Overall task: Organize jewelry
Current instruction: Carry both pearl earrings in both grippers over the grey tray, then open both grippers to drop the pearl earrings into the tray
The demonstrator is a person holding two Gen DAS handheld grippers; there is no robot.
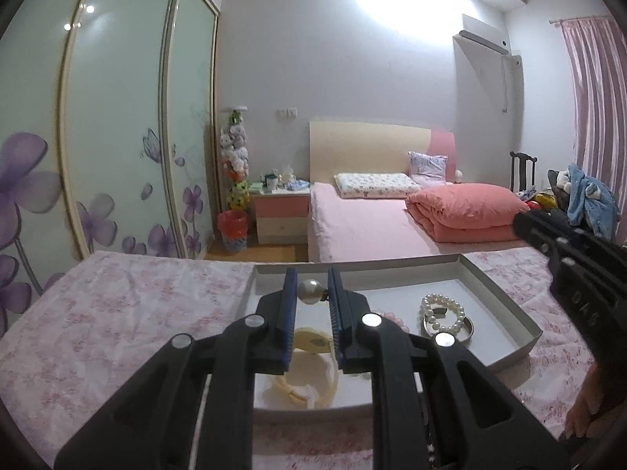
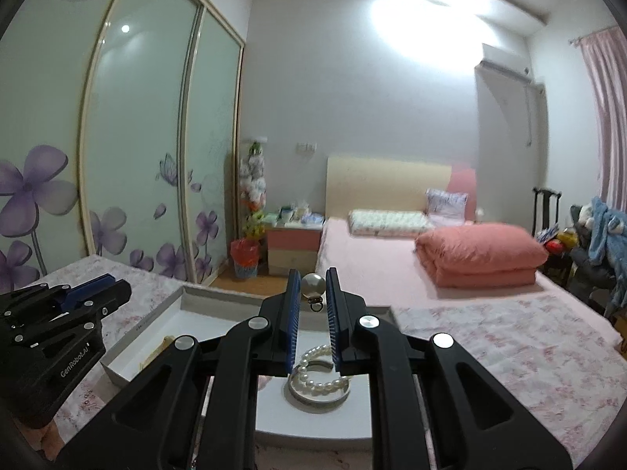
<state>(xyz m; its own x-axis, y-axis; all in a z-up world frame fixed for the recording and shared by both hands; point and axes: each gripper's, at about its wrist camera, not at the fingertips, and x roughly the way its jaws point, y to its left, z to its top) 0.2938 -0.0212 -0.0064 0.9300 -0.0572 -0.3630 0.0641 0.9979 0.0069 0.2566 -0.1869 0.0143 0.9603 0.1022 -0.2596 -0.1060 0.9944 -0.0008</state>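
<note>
My left gripper (image 1: 311,290) is shut on a large pearl earring (image 1: 311,291), held above the shallow white box (image 1: 505,297). My right gripper (image 2: 312,288) is shut on a second pearl earring (image 2: 313,286) with a small ring hanging under it, also above the box (image 2: 156,315). In the box lie a pearl bracelet (image 1: 443,313) on a silver bangle (image 1: 468,331), a pink bead bracelet (image 1: 395,321) and a pale yellow bangle (image 1: 309,342). The pearl bracelet (image 2: 319,372) shows between my right fingers. Each gripper shows in the other's view: the right one (image 1: 519,221), the left one (image 2: 106,286).
The box rests on a table with a pink floral cloth (image 1: 117,313). Beyond are a pink bed (image 1: 372,227) with a folded quilt (image 1: 466,211), a nightstand (image 1: 280,211), a red bin (image 1: 233,229) and sliding wardrobe doors (image 1: 117,137). A chair with clothes (image 1: 588,199) stands right.
</note>
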